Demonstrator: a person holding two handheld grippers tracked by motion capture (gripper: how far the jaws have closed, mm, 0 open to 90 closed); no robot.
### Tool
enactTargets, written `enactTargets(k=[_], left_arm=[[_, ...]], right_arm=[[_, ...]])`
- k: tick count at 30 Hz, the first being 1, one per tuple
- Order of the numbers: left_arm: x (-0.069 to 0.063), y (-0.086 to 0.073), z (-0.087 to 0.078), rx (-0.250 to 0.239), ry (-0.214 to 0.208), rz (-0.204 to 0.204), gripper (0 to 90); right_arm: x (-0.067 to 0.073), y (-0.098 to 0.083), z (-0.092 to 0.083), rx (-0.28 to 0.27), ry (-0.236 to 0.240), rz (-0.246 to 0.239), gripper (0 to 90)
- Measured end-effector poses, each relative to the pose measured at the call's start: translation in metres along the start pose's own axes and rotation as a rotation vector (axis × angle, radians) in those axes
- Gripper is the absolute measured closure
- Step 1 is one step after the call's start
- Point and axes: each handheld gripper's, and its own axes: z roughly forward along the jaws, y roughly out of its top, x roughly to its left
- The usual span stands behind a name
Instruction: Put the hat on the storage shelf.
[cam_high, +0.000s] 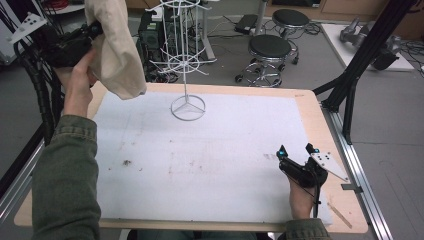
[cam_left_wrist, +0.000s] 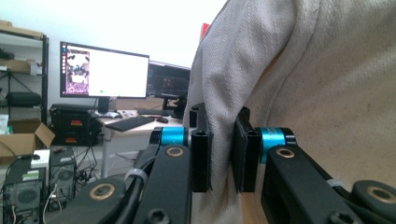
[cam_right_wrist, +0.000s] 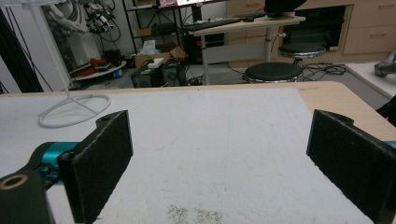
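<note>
A beige cloth (cam_high: 116, 47) hangs in the air at the far left, above the table's back edge. My left gripper (cam_high: 95, 31) is shut on its upper part, and in the left gripper view the two black pads pinch a fold of the beige cloth (cam_left_wrist: 299, 84) at my left gripper (cam_left_wrist: 222, 156). A white wire rack (cam_high: 183, 45) stands on a ring base (cam_high: 188, 108) near the table's back middle, right of the cloth. My right gripper (cam_high: 298, 151) rests open low over the white mat at the front right, nothing between its pads (cam_right_wrist: 102, 163).
A white mat (cam_high: 210, 160) covers most of the wooden table (cam_high: 327, 145). Black stools (cam_high: 270, 50) and cables stand on the floor behind it. A black frame leg (cam_high: 350, 80) rises at the table's right. Desks with monitors (cam_left_wrist: 105, 72) lie farther off.
</note>
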Motion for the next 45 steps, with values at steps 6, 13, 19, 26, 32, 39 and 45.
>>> enactTargets(k=[6, 13, 19, 26, 32, 39, 45], left_arm=[[-0.004, 0.008, 0.022, 0.018, 0.025, -0.001, 79.9], [-0.01, 0.009, 0.051, 0.068, 0.075, 0.016, 79.9], [-0.019, 0.007, 0.07, 0.091, 0.081, 0.014, 79.9], [-0.033, 0.008, 0.084, 0.072, 0.106, 0.023, 79.9], [-0.04, 0.001, 0.092, 0.116, 0.17, 0.07, 79.8], [-0.046, -0.007, 0.098, 0.194, 0.195, 0.175, 80.0], [-0.046, -0.014, 0.101, 0.269, 0.189, 0.228, 80.0]], right_arm=[[0.0, 0.0, 0.0, 0.003, 0.0, 0.0, 6.1], [-0.001, 0.0, 0.0, 0.007, 0.002, 0.003, 6.1], [-0.001, 0.0, 0.0, 0.004, 0.003, 0.001, 6.1], [0.0, -0.001, 0.001, 0.016, 0.013, 0.0, 6.1], [-0.001, -0.001, 0.001, 0.015, 0.011, 0.002, 6.1], [-0.001, -0.001, 0.002, 0.016, 0.012, 0.001, 6.1], [-0.001, 0.0, 0.001, 0.013, 0.011, 0.004, 6.1]])
